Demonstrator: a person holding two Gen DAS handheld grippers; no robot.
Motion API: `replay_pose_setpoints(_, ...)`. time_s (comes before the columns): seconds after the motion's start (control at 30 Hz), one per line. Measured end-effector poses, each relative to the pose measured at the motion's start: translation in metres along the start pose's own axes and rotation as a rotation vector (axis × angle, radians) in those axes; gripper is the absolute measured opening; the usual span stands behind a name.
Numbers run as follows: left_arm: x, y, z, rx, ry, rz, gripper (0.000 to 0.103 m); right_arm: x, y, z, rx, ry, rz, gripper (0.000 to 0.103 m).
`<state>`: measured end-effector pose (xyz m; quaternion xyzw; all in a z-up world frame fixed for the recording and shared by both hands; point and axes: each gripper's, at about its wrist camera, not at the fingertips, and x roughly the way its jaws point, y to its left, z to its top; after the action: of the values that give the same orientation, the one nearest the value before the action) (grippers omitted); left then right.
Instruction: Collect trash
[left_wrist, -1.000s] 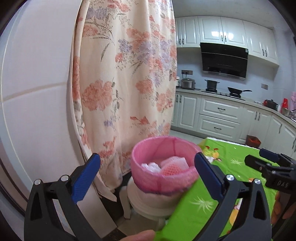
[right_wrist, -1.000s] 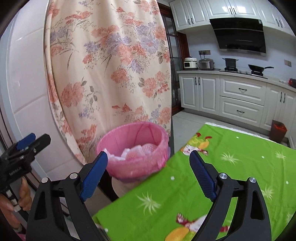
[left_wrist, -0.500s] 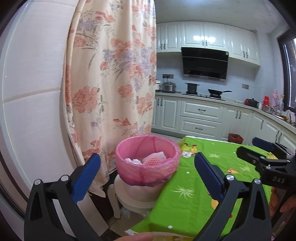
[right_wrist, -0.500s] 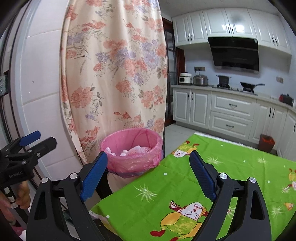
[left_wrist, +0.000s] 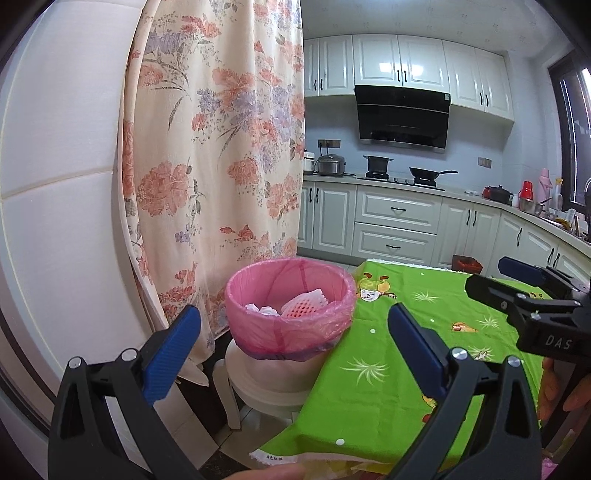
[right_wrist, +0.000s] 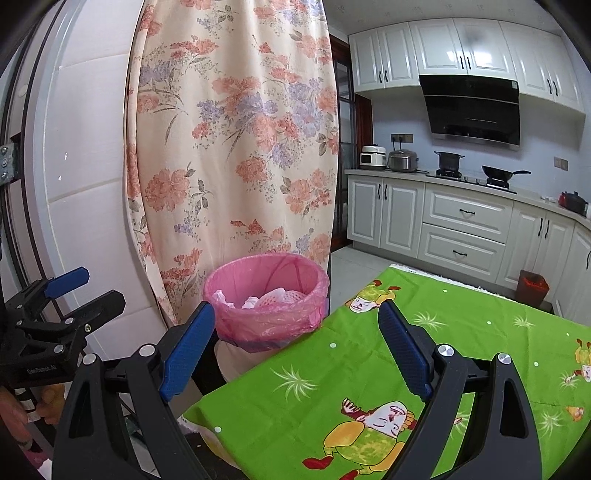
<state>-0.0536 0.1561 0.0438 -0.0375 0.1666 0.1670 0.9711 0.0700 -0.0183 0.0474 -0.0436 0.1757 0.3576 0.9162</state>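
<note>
Both jaws stand wide apart and hold nothing: the left gripper (left_wrist: 293, 334), black-framed with blue finger pads, hangs in the air facing a round bin lined with a thin pink plastic bag (left_wrist: 290, 308), and the right gripper (right_wrist: 297, 349) of the same build does likewise from a little farther right. That pink-lined bin (right_wrist: 266, 301) sits on a white plastic stool (left_wrist: 266, 387) just off the near left corner of a table covered in a bright green cartoon-print cloth (right_wrist: 406, 350); the bag's rim nearly meets the cloth's edge. Inside the bin lie crumpled white paper and a piece of pink-white foam fruit netting (left_wrist: 304, 303), all below the rim. Behind the bin hangs a cream curtain with pink and lilac flowers (left_wrist: 221, 155), its hem close to the bin's far side, and a white panelled wall (left_wrist: 62, 184) closes the left. The cloth's near corner drapes over the table edge between the left fingers and the stool. Open floor runs beyond the table toward white kitchen cabinets (right_wrist: 461, 229). In each view the other gripper shows at the frame's side, well apart from the bin.
</note>
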Motion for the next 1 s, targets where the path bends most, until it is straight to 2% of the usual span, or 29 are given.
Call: replay_pose_setpoints(1.0, 0.0010, 0.0040, 0.0013, 0.000, 0.002, -0.003, 0.098, 0.0057, 0.0060, -0.0034, 0.004, 0.011, 0.005, 0.085)
